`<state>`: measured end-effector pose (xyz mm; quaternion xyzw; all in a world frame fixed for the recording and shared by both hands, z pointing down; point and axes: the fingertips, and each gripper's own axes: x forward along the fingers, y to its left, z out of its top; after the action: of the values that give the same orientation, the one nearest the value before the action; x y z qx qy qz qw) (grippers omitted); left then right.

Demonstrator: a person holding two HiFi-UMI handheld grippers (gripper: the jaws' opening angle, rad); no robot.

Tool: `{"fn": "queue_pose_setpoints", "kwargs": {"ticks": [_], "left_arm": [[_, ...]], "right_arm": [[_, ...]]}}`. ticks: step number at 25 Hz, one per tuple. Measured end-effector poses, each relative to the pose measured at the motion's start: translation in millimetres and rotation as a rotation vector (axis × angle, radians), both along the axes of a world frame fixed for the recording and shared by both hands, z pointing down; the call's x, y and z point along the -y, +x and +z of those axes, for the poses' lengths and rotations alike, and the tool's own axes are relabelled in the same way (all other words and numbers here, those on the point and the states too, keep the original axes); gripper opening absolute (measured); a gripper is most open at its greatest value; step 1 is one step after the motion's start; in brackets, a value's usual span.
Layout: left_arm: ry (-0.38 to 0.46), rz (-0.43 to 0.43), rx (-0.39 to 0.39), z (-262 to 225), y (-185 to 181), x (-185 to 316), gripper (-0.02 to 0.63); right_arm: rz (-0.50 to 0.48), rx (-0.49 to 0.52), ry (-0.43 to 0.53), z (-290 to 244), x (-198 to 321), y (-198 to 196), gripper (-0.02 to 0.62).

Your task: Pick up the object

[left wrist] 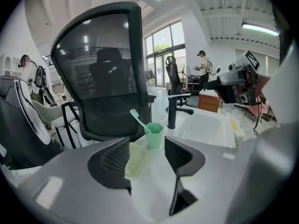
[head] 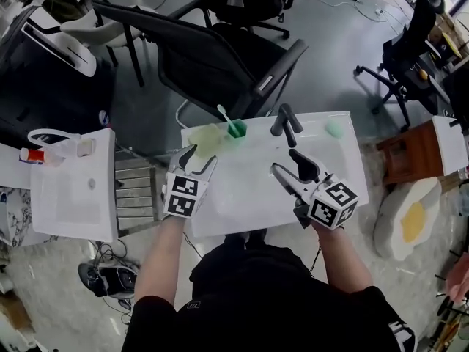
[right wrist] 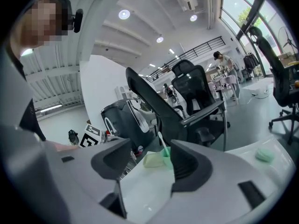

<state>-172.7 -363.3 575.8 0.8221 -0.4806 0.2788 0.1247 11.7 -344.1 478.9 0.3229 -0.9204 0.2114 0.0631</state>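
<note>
A green cup (head: 236,128) with a pale toothbrush (head: 224,114) in it stands at the far edge of the white basin top (head: 249,196), beside a pale yellow-green pad (head: 207,139). My left gripper (head: 199,158) hovers just short of the pad, open and holding nothing. In the left gripper view the cup (left wrist: 154,134) and pad (left wrist: 136,157) show between the spread jaws of that gripper (left wrist: 147,160). My right gripper (head: 284,160) is open and empty near the black faucet (head: 284,123). The right gripper view shows the cup (right wrist: 166,161) far off past that gripper (right wrist: 149,164).
A small green soap-like lump (head: 334,128) lies at the far right of the top. A black mesh office chair (head: 212,57) stands right behind the basin. A white side table (head: 73,189) is to the left, a wooden stool (head: 410,152) to the right.
</note>
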Motion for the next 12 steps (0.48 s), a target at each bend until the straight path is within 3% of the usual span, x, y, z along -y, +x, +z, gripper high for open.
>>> {"fn": "queue_pose_setpoints", "kwargs": {"ticks": [12], "left_arm": [[-0.164,0.066,0.112,96.0,1.4,18.2,0.244]], "right_arm": [[-0.001,-0.041,-0.082,41.7,-0.8,-5.1,0.255]]}}
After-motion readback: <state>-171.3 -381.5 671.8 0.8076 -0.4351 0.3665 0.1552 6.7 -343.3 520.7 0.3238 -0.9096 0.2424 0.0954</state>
